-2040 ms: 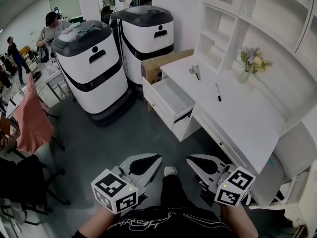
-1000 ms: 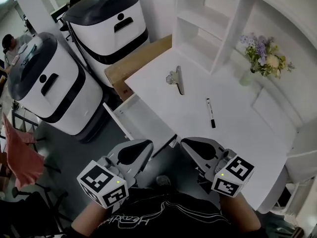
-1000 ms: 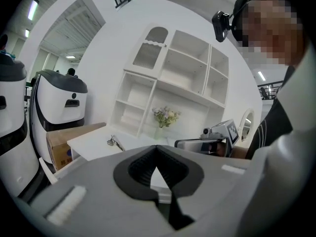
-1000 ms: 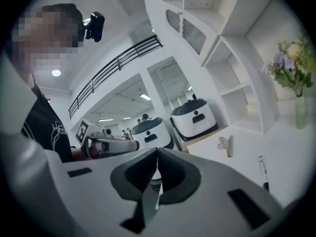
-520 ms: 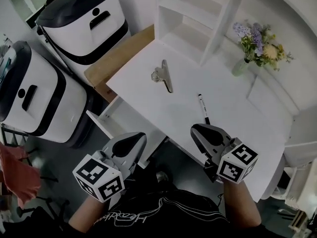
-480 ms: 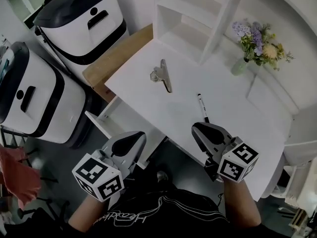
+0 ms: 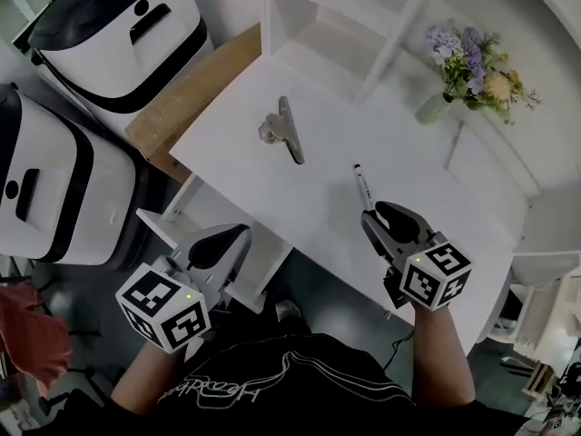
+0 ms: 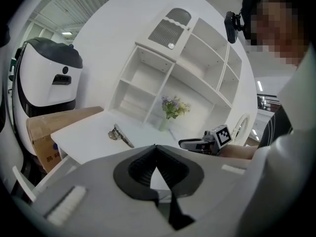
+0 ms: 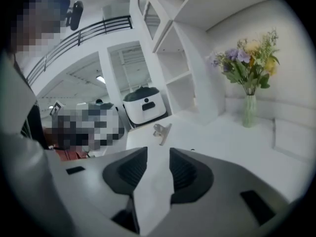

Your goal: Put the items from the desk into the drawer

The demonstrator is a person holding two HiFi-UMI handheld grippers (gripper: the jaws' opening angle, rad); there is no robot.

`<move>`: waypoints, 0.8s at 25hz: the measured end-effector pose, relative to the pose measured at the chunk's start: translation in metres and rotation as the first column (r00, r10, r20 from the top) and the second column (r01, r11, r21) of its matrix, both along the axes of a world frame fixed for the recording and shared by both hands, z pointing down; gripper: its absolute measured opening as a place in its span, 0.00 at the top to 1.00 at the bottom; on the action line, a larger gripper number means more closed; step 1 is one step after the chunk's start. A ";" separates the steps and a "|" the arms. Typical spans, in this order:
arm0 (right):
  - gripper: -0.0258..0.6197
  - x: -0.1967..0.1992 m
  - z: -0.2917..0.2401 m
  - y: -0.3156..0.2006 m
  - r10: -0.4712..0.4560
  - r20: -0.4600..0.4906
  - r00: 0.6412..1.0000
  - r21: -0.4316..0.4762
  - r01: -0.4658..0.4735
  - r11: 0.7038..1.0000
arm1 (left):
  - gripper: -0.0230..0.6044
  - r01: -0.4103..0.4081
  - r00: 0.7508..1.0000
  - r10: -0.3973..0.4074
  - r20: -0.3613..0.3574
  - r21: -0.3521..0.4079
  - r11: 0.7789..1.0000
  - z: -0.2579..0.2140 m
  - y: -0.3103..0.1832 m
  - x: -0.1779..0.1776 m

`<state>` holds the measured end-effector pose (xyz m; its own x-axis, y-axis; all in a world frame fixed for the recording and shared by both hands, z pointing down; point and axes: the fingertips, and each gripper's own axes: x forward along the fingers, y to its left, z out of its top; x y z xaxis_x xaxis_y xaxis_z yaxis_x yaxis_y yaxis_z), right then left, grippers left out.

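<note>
On the white desk lie a metal binder clip and a black-capped marker. The clip also shows in the left gripper view and in the right gripper view. The open white drawer juts out at the desk's left end. My right gripper hovers over the desk's near edge, just behind the marker, open and empty. My left gripper hangs beside the drawer's front, tips together, holding nothing.
Two white-and-black machines stand left of the desk, with a cardboard box between them and the desk. A vase of flowers sits at the desk's back right. White shelves rise behind.
The view has closed in on the desk. My right gripper moved forward over the desk's edge, up to the marker. My left gripper stays low by the drawer.
</note>
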<state>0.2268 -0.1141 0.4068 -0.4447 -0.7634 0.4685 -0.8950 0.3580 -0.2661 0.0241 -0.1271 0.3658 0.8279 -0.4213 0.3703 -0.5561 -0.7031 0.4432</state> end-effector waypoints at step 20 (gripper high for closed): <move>0.72 0.045 0.105 -0.028 0.056 -0.326 0.944 -0.211 -0.130 0.969 | 0.95 -0.071 0.996 0.075 0.050 -0.080 0.994 0.041 -0.028 -0.001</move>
